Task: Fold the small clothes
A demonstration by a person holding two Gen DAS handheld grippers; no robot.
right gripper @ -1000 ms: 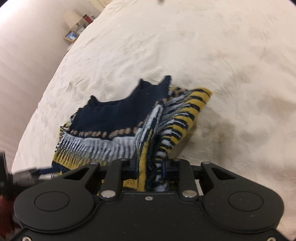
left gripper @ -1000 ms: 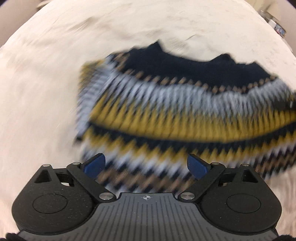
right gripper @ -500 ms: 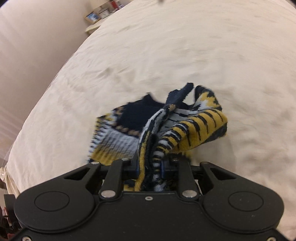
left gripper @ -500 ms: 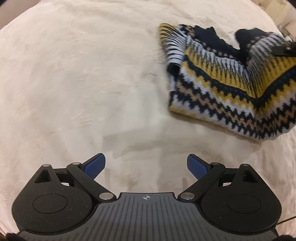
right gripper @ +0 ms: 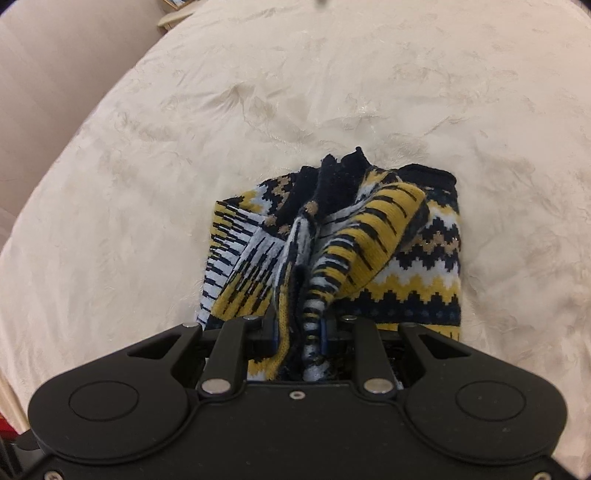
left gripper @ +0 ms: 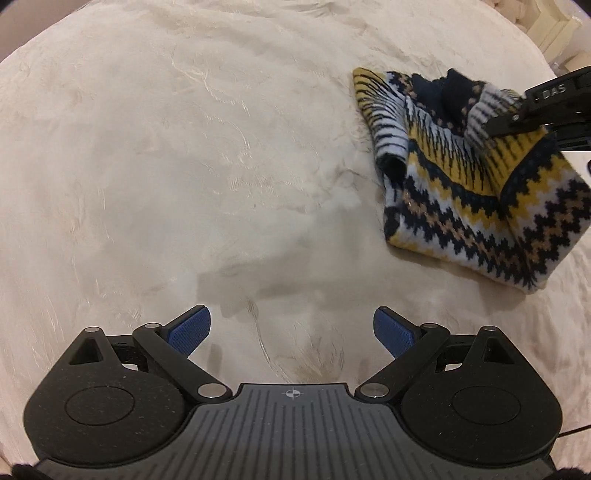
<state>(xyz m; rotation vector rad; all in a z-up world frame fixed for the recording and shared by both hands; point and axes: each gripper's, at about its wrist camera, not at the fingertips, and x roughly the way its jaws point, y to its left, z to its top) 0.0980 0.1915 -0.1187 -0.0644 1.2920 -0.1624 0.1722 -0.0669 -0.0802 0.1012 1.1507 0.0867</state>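
Since a second ago our left gripper (left gripper: 291, 328) has drawn away from the sweater (left gripper: 461, 177), which filled its view then and now lies off to the upper right, well apart from our blue pads (left gripper: 188, 326); these stand wide apart over bare cream bedspread (left gripper: 184, 166) with nothing between them. Our right gripper (right gripper: 297, 332) has carried its pinched bunch of knit across, so the garment that was spread wide now sits doubled over itself. Around us there is little else: a pale wall (right gripper: 55, 74) along the left of the right wrist view, a bit of cream furniture (left gripper: 550, 33) at the top right corner of the left view, and nothing standing between either gripper and the sweater. The left view alone shows the right gripper from outside, a black arm (left gripper: 554, 107) reaching in from the right edge with a fold lifted in its tips. The right view alone shows the grip close up: the jaws nearly together, clamped on a thick wad of fabric. The sweater is a small knit in navy, mustard, white and tan zigzag bands with a dark navy collar, its lower half flat on the bedspread
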